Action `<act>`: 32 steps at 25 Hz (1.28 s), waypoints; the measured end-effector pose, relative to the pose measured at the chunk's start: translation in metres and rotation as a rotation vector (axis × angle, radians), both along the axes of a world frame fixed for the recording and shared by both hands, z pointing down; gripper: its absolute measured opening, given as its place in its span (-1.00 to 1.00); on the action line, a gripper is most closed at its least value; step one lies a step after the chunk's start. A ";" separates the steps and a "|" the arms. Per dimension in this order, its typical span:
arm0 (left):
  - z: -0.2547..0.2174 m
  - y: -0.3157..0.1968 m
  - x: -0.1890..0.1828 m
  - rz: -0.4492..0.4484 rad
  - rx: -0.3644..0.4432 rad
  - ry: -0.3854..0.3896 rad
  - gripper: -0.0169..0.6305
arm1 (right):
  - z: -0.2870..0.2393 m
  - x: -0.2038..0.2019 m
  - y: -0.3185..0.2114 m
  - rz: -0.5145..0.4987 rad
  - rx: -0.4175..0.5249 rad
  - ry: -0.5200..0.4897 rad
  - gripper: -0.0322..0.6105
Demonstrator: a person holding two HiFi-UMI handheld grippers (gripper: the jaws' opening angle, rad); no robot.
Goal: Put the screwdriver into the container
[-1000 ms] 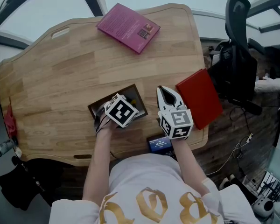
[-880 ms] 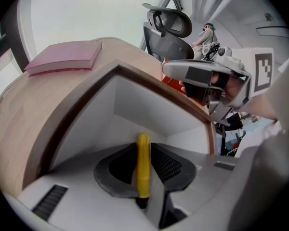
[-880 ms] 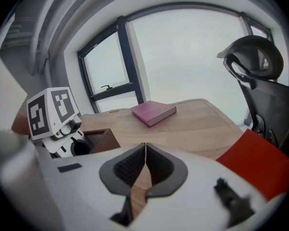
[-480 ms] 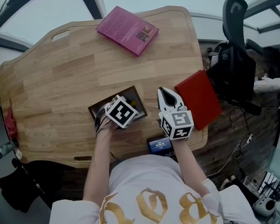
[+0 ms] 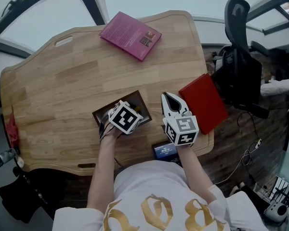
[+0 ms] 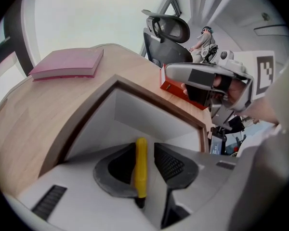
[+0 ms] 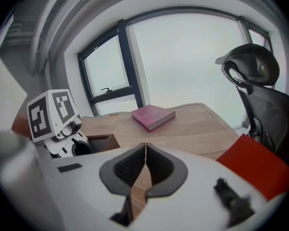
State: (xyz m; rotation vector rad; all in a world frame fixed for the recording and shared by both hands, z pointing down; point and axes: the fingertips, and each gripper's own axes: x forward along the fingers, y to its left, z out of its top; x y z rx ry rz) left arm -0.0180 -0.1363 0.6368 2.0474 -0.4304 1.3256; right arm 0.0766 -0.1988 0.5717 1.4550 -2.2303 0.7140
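Screwdriver (image 6: pixel 141 167): I see its yellow handle between the jaws of my left gripper (image 6: pixel 144 147), down inside the container (image 6: pixel 149 96). The handle runs along the jaws, with its far end over the pale floor of the box. Those jaws have just been opening and now stand apart. The handle lies against the pad on the view's left, and a clear gap shows on its other side, so nothing is clamping it. I cannot tell whether it already rests on the container floor.

In the head view the left gripper tilts steeply down into the container, which sits on the table (image 5: pixel 62 81) near its front edge. My right gripper (image 7: pixel 145 148) hangs just beside the container's right side, apart from it, with its jaws pressed together and nothing between them. A red book (image 5: pixel 203 102) lies just right of that gripper, overhanging the table edge. A pink book (image 5: pixel 131 34) lies at the far side, well apart from both.
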 end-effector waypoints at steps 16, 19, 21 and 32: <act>-0.050 -0.022 -0.014 -0.162 0.186 0.113 -0.73 | -0.022 -0.008 0.011 -0.012 0.046 0.007 -0.80; -0.063 -0.026 -0.017 -0.216 0.243 0.151 -0.80 | -0.026 -0.010 0.015 -0.016 0.056 0.010 -0.80; -0.070 -0.027 -0.023 -0.243 0.279 0.161 -0.84 | -0.030 -0.013 0.017 -0.018 0.065 0.011 -0.80; -0.121 -0.027 -0.056 -0.407 0.522 0.202 -0.89 | -0.069 -0.034 0.038 -0.054 0.161 0.033 -0.80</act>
